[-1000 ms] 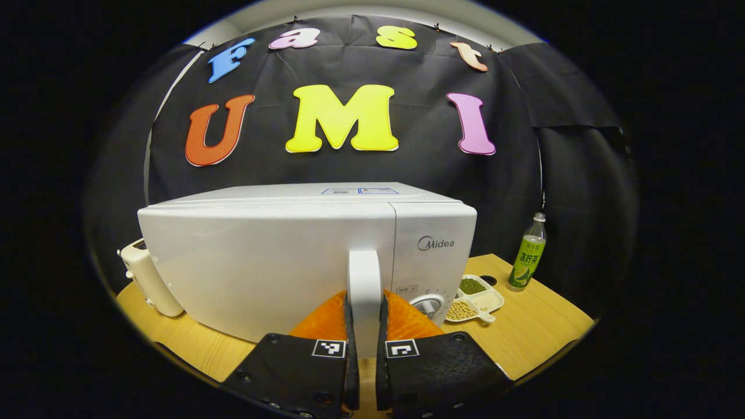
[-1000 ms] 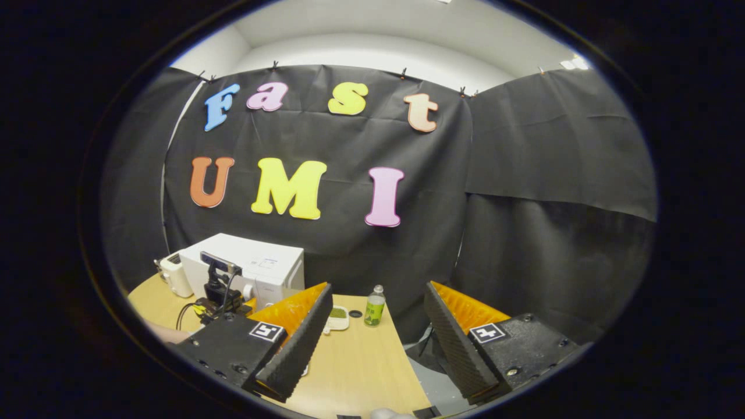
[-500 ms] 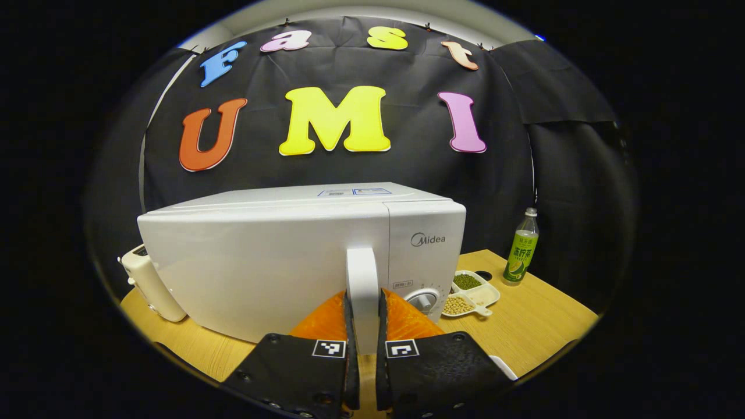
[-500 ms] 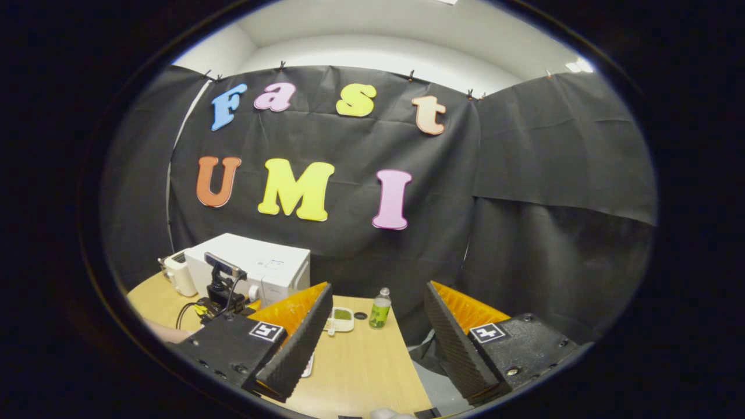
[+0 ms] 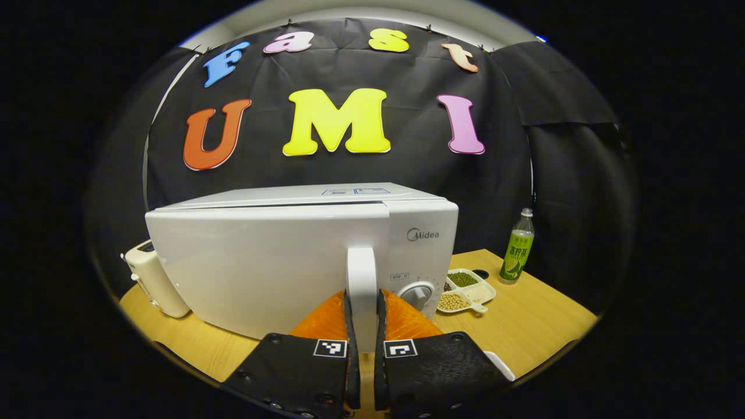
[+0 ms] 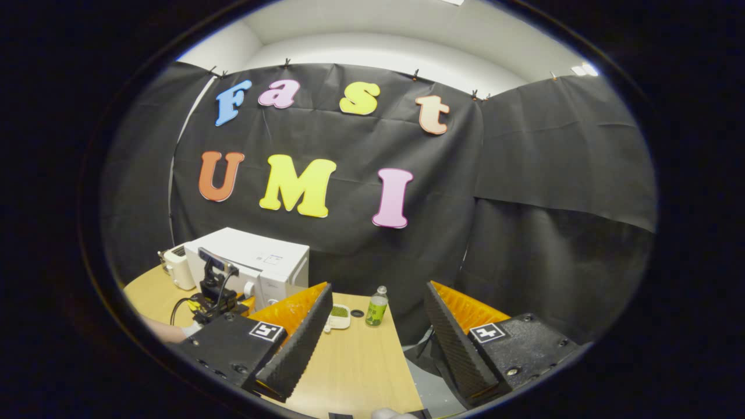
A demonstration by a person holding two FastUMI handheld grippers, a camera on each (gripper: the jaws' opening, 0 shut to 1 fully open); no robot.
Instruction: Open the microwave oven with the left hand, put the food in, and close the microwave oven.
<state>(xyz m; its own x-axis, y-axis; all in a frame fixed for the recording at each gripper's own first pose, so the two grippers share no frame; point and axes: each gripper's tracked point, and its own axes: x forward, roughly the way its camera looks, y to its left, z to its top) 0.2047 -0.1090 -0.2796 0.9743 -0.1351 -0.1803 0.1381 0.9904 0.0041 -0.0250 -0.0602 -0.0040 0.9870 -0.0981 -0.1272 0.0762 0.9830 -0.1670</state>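
Note:
The white microwave (image 5: pixel 262 256) stands on the wooden table (image 5: pixel 535 320), close in front of the left gripper view. My left gripper (image 5: pixel 361 299) is shut on its upright white door handle (image 5: pixel 361 270), both fingers pressing its sides. The door's right edge stands slightly out from the control panel (image 5: pixel 422 244). A white divided dish of beans (image 5: pixel 465 288) lies right of the microwave. My right gripper (image 6: pixel 378 317) hangs open and holds nothing, above the table's front right part. The right gripper view also shows the microwave (image 6: pixel 262 262) and the left gripper (image 6: pixel 212 299) at its front.
A cream toaster (image 5: pixel 151 279) sits left of the microwave. A green bottle (image 5: pixel 516 247) stands at the table's back right, beside the bean dish (image 6: pixel 339 317). A white rim (image 5: pixel 500 366) peeks out near the front edge. The table edge drops off at the right.
The door has come a little way out with my left gripper on the handle, and the control panel has slid left behind it. My right gripper has hardly moved.

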